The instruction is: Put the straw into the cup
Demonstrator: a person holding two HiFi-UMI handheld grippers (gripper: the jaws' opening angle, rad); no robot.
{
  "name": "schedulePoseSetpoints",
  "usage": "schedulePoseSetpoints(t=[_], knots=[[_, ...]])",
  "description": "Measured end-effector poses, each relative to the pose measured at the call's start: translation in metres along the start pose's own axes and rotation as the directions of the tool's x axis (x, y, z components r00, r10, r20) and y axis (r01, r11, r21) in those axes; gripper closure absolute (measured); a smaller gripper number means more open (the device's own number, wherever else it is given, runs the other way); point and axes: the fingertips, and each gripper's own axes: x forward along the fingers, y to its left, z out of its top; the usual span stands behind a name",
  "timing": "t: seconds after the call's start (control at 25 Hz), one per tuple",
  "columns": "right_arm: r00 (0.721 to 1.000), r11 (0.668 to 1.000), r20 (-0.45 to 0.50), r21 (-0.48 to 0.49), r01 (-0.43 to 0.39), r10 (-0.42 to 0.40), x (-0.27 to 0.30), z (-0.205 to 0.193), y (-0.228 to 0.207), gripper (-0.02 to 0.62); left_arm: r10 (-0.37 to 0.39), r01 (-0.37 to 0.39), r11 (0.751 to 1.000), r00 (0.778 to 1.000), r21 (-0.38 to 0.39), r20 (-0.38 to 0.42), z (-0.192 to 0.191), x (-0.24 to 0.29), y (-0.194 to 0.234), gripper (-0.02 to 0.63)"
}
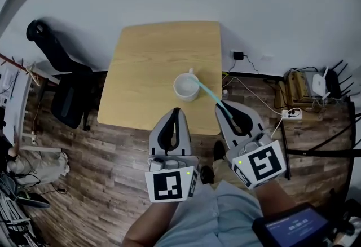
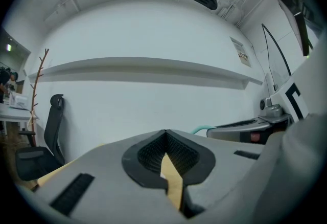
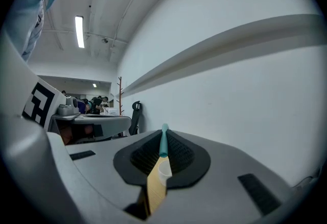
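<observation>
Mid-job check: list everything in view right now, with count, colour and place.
table: one, light wood, centre, against the white wall.
cup: one, white, on the table, right of middle.
straw: one, teal, gripped at its near end, far end at the cup's rim.
office chair: one, black, on the floor left of the table.
power strip: one, white, on the floor right of the table, among cables.
screen device: one, dark with blue display, bottom right corner.
left tongs: one, grey and black, shut, empty, at the table's front edge.
right tongs: one, grey and black, shut on the straw.
</observation>
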Motion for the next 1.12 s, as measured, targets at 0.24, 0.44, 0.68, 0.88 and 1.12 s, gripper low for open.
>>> schedulePoseSetpoints(t=[0.24,0.44,0.68,0.88,1.12], knots=[[0.998,0.999,0.025,0.013,-0.052,0.052,0.025,0.009,-0.026,0.578,0.033,-0.033,0.999,0.999,0.039,0.009,0.01,0.039,0.004,0.609],[0.991,0.993,0.066,-0.009,-0.115,0.115,0.036,0.032,-0.036,0.578,0.071,-0.074,0.995,0.996,0.068,0.049,0.033,0.057,0.001,0.609],[0.977,0.984,0.117,-0.035,-0.175,0.178,0.043,0.053,-0.039,0.578,0.153,-0.163,0.983,0.982,0.084,0.108,0.056,0.063,0.017,0.609],[0.977,0.981,0.083,-0.023,-0.193,0.195,0.046,0.041,-0.035,0.578,0.16,-0.164,0.984,0.985,0.066,0.071,0.042,0.064,0.019,0.609],[0.98,0.98,0.011,0.025,-0.199,0.199,0.057,0.007,-0.043,0.578,0.142,-0.142,0.989,0.99,0.045,0.004,0.008,0.08,0.015,0.609]])
